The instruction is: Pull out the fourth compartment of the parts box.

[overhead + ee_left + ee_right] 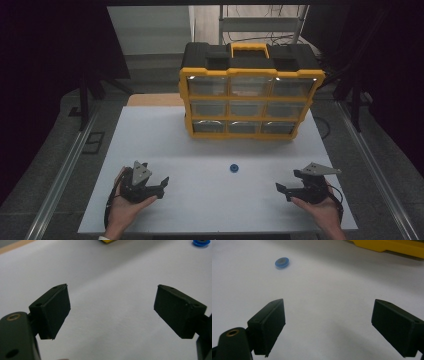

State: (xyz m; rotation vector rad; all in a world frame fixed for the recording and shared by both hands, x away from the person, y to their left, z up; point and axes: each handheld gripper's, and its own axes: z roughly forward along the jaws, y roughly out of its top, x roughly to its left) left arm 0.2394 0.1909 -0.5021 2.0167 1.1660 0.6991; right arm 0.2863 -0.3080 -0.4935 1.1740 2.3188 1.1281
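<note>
A small blue ring (pixel 233 168) lies flat on the white table (pixel 200 150), midway between my two grippers. It shows at the top right of the left gripper view as the blue ring (pixel 201 242), and at the upper left of the right gripper view as the blue ring (pixel 282 262). My left gripper (pixel 164 187) rests near the front left of the table, open and holding nothing. My right gripper (pixel 283 191) sits near the front right, open too, its jaws pointing toward the middle. A yellow and black drawer organizer (pixel 250 95) stands at the back of the table.
The organizer has three rows of clear drawers, all closed, and a yellow handle (pixel 249 49) on top. Its yellow base (pixel 392 246) lies across the top of the right gripper view. Metal rails (pixel 65 165) run along both sides of the table.
</note>
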